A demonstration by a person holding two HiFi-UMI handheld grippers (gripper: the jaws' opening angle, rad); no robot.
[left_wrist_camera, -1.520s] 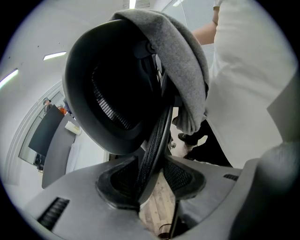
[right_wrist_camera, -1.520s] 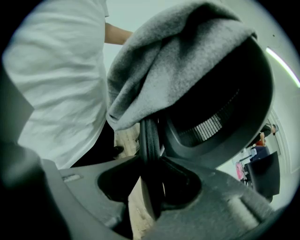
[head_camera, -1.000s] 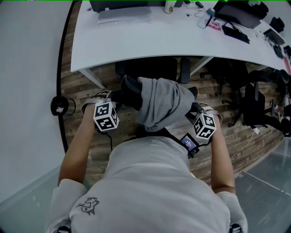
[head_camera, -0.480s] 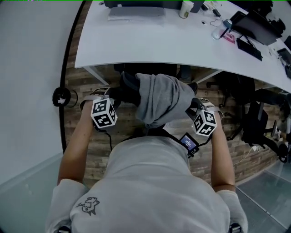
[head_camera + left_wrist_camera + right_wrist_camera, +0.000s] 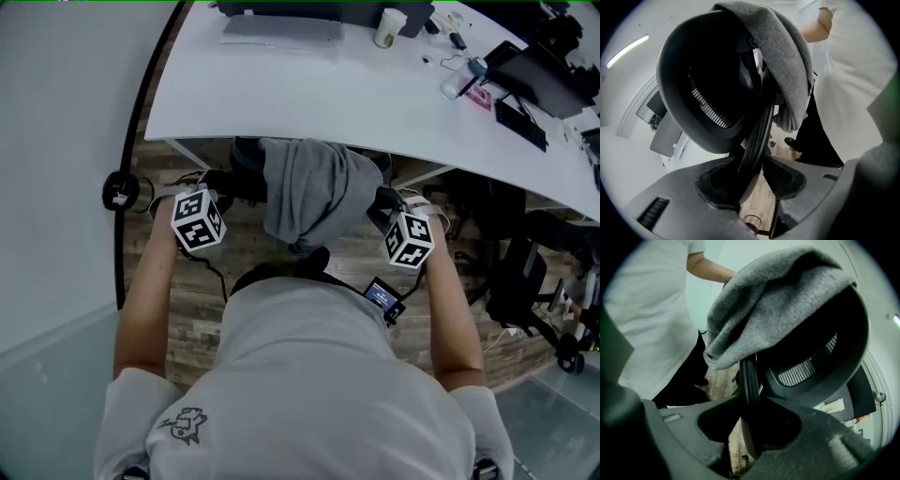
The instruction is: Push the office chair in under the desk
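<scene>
**Office chair (image 5: 246,169) nearly home under the surface (image 5: 281,94)**

Left claw (image 5: 752,171) and right claw (image 5: 750,420) each clamp the thin rim of the backrest (image 5: 708,70), one on either side. A grey garment (image 5: 305,187) hangs over the backrest between them. The backrest's top sits at the surface's near edge, and the seat is hidden beneath the surface. The push looks mostly done, with probably only a last short shove left.

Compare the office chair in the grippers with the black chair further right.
The office chair wears a grey garment over its back; the black chair further right is bare. The left gripper and right gripper clamp the office chair's frame; the black chair is untouched. The office chair sits against the desk; the black chair stands out from it. Both are black.
</scene>
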